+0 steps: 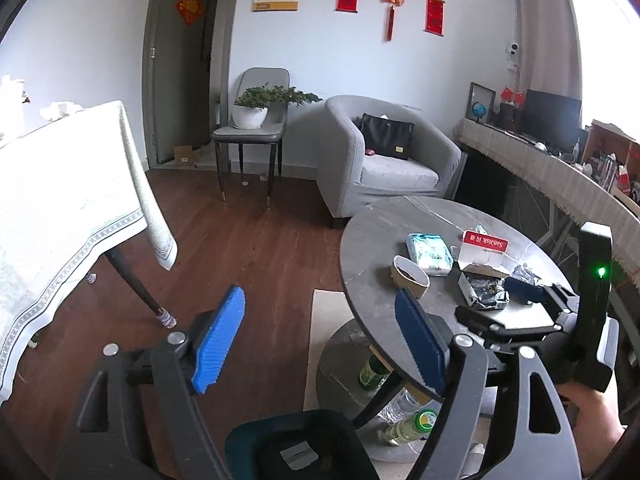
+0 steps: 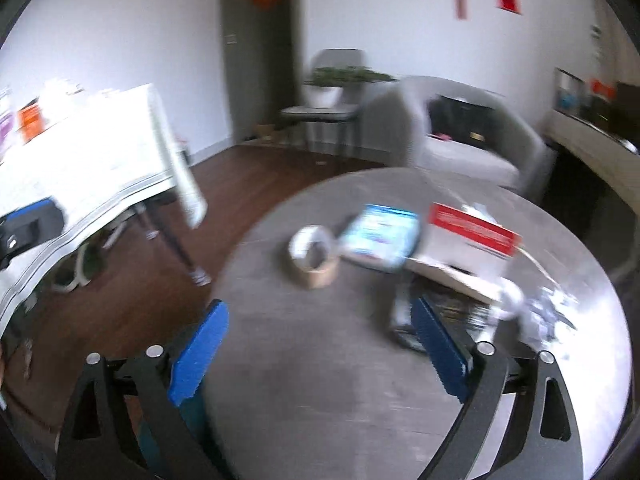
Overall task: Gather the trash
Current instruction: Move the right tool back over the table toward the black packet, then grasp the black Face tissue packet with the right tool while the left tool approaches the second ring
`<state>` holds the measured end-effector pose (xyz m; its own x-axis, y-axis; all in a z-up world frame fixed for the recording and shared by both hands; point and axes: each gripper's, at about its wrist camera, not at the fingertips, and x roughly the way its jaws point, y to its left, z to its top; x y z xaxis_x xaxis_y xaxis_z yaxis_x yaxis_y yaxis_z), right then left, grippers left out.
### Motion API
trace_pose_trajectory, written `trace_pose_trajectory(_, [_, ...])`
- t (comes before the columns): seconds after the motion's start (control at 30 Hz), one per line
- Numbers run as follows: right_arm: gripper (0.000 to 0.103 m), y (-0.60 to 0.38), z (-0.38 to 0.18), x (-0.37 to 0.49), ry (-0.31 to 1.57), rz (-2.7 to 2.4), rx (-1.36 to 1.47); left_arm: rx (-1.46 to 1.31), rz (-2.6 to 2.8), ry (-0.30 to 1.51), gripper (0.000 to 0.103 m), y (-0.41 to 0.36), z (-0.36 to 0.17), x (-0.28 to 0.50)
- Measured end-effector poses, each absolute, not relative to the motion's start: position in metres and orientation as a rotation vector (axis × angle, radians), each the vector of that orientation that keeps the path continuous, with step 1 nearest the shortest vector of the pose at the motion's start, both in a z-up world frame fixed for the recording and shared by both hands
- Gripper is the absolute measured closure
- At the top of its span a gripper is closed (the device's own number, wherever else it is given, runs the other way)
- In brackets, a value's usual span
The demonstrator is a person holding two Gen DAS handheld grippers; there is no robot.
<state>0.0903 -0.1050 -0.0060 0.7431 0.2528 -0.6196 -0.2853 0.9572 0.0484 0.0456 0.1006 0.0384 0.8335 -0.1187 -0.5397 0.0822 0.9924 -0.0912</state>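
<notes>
Trash spread across the round grey worktop, both claws wide and empty

The trash sits on the round grey worktop (image 1: 368, 248) at the right of the left wrist view. A brown paper cup (image 1: 411, 277) lies tipped on its side, its dark inside facing the camera. Just behind it is a soft pale blue-green packet (image 1: 429, 253), flat on the top. To the right stands an opened white carton (image 1: 482, 252) with a red flap; its white lettering appears upside down and reads as "SanDisk". In front of that carton lies a crushed black and silver box (image 1: 482, 290), and crumpled foil (image 1: 526, 272) rests at its right. Below the worktop, in the lower middle of the frame, are bottles with green labels (image 1: 412, 424); their writing is too small to read.

The left claw (image 1: 320, 344) stands wide with nothing between its blue pads, low in the frame beside the worktop's edge. The right claw (image 2: 320, 356), seen in the blurred right wrist view, is also spread wide and empty over the bare near part of the top, with the cup, packet and carton beyond it
</notes>
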Motion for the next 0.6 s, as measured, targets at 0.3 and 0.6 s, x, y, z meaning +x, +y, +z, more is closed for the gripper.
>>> trace_pose_trajectory(0.3, [0.003, -0.139, -0.016, 0.1, 0.745, 0.071, 0.045, -0.062, -0.118, 0.589, 0.021, 0.08, 0.032, 0.067])
trace_pose_trajectory(0.6, [0.003, -0.145, -0.03, 0.127, 0.84, 0.003, 0.097, -0.078, -0.128, 0.627, 0.019, 0.065, 0.02, 0.094])
